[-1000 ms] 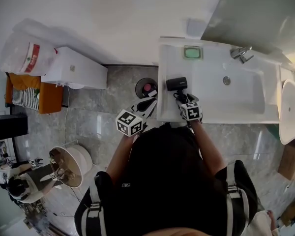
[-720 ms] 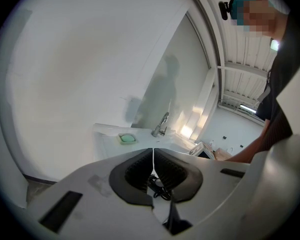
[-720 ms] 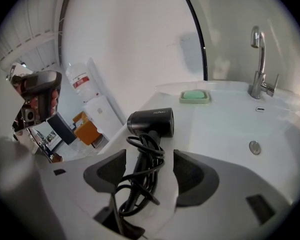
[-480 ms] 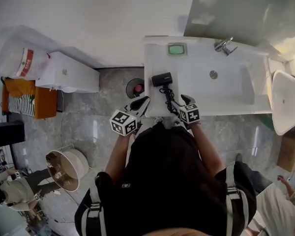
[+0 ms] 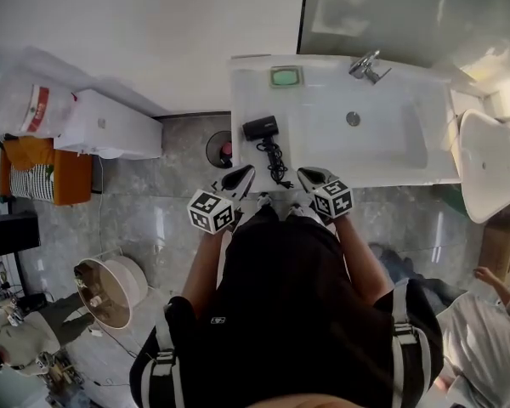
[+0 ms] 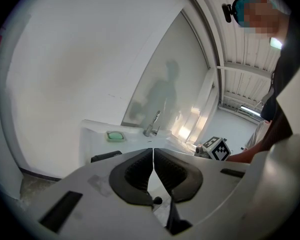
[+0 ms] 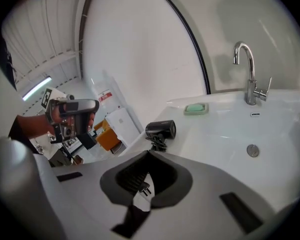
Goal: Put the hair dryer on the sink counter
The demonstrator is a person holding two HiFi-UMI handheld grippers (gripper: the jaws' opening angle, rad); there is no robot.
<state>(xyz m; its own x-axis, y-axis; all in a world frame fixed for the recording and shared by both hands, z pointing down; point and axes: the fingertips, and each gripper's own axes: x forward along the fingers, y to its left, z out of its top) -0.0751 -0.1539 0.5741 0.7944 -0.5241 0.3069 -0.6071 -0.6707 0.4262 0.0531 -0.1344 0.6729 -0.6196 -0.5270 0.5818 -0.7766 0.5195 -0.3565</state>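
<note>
The black hair dryer [image 5: 261,127] lies on its side on the white sink counter [image 5: 323,109], left of the basin, and its coiled cord [image 5: 276,161] trails toward the front edge. It also shows in the right gripper view [image 7: 161,129]. My right gripper [image 5: 310,177] hovers at the counter's front edge, just right of the cord. Its jaws [image 7: 149,153] have closed tip to tip, holding nothing, and the cord's plug [image 7: 142,186] shows through the gap behind the pads. My left gripper [image 5: 238,179] hangs shut and empty off the counter's front left corner, its pads [image 6: 140,169] touching.
A green soap dish [image 5: 286,76] sits at the counter's back left and a chrome tap [image 5: 364,65] behind the basin. A round bin [image 5: 221,149] stands on the floor left of the counter, a white fixture [image 5: 489,164] to its right. A bucket [image 5: 110,291] stands at lower left.
The right gripper, which was at the dryer's handle a second ago, has drawn back to the counter's front edge. The dryer stays lying on the counter. The left gripper has hardly moved.
</note>
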